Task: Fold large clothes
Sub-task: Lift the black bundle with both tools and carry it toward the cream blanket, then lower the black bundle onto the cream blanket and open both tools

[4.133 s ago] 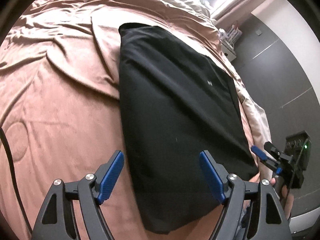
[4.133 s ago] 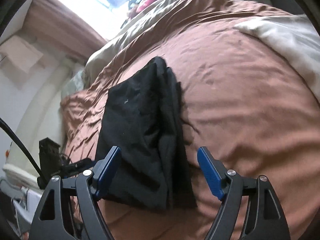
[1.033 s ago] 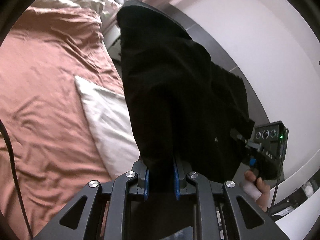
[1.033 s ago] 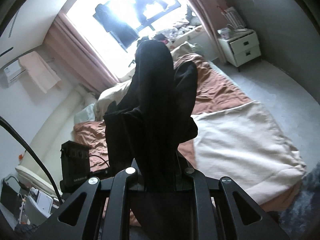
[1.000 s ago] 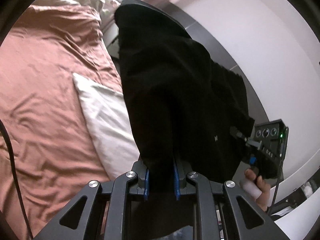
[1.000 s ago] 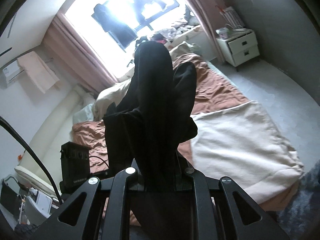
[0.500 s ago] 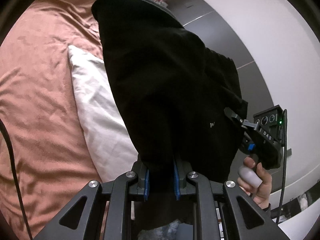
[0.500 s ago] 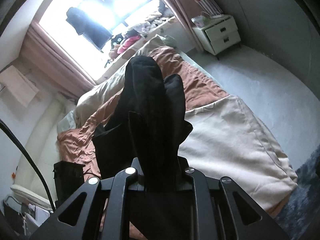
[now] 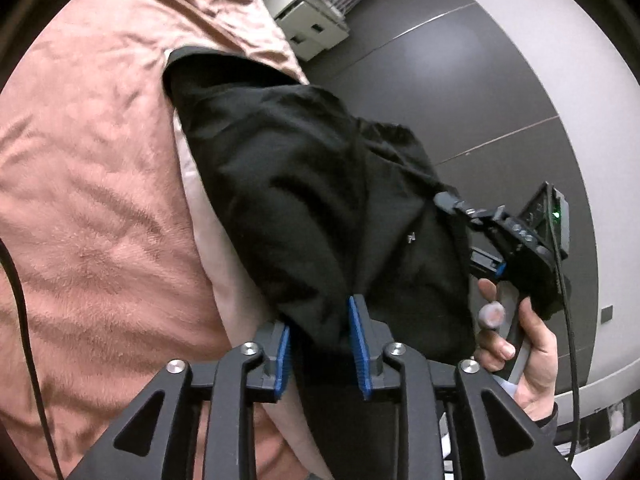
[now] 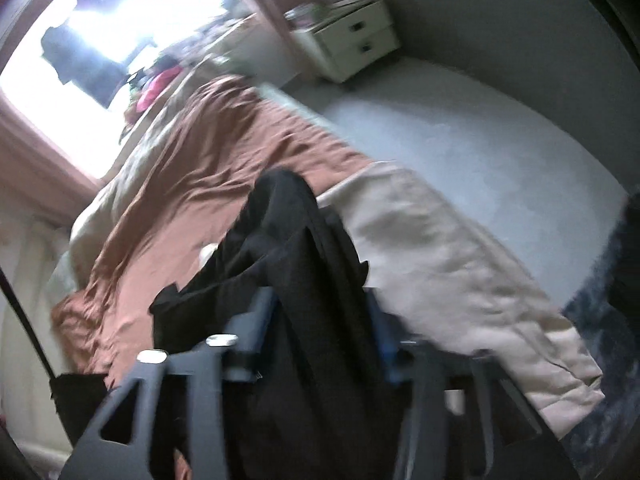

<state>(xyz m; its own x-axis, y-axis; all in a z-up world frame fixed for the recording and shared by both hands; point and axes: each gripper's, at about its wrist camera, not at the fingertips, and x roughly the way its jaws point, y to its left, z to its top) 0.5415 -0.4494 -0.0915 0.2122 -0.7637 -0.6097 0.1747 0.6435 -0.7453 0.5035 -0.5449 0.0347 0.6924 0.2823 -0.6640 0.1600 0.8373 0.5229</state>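
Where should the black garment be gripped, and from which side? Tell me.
Probably the bunched near edge of the black garment, approached from the bed's floor side: that edge sticks out past the cream blanket, while the far folded end lies flat against it.

No readable txt. Tiny white logo mark on black garment (image 9: 411, 237), too small to make out.

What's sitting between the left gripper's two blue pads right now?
A bunched fold of the black garment sits between the left gripper's blue pads, seen in the left wrist view. Its jaws have just been opening, and the cloth hangs loosely there.
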